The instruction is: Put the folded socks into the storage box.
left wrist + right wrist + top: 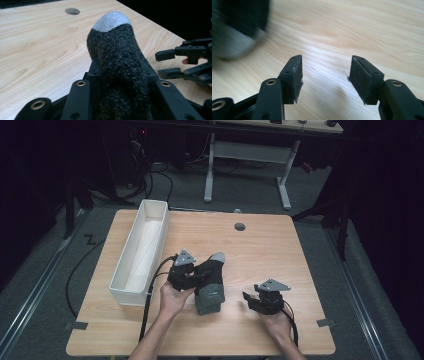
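A dark knitted sock (212, 281) with a light grey toe lies across the middle of the wooden table (265, 250). My left gripper (198, 276) is shut on its middle. In the left gripper view the sock (117, 50) bulges up between the black jaws of the left gripper (120, 75), toe pointing away. To the right, my right gripper (247, 298) is held low over the table, open with nothing between its pads, jaws pointing toward the sock. The right gripper view shows the right gripper (325, 75) over bare wood, with the sock (237, 30) blurred at upper left. The right gripper (165, 64) also shows in the left gripper view.
A long white open box (128, 298) stands along the table's left side, close to my left hand. A round cable hole (240, 226) sits near the far edge. Tape marks lie at the front corners. Desk legs and cables stand beyond the table.
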Action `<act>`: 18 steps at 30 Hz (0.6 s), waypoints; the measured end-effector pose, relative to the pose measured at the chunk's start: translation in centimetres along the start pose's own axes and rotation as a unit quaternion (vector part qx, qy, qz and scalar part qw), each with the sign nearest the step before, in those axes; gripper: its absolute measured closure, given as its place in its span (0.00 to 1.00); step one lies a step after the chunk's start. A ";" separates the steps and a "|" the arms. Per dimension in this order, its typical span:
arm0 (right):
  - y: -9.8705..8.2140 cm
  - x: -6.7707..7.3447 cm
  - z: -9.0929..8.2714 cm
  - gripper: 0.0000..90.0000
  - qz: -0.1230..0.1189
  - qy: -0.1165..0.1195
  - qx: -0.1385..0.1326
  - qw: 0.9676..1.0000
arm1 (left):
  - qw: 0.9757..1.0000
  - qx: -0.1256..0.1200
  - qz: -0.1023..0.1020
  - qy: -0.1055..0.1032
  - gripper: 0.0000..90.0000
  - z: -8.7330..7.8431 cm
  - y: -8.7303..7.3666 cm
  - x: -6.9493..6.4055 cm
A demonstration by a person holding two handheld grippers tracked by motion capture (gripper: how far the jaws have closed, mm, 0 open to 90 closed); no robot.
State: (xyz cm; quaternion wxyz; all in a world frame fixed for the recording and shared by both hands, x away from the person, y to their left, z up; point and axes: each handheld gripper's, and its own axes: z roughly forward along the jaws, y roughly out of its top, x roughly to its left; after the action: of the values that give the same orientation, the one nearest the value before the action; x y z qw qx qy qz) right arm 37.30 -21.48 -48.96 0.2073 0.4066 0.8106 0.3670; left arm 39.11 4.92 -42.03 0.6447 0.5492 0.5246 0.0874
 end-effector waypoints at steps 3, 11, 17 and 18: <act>-0.3 -0.2 0.4 0.48 -0.008 -0.020 0.014 1.000 | 1.000 -0.006 0.009 0.004 0.71 -0.4 0.3 -0.1; -0.9 -0.2 1.0 0.46 -0.020 -0.035 0.014 0.999 | 0.999 -0.028 0.014 0.019 0.71 -2.0 1.5 -0.5; -1.0 -0.4 1.0 0.44 -0.016 -0.036 0.014 0.999 | 0.998 -0.052 0.016 0.024 0.71 -3.9 3.4 -0.8; -1.0 -0.4 0.9 0.45 -0.018 -0.035 0.014 0.999 | 0.998 -0.059 0.016 0.025 0.71 -4.4 3.8 -0.9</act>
State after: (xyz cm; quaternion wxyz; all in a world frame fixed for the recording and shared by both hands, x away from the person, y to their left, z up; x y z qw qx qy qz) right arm 37.63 -21.84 -50.33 0.2364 0.4077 0.8147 0.3377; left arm 37.09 8.46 -37.85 0.6613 0.5163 0.5255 0.1416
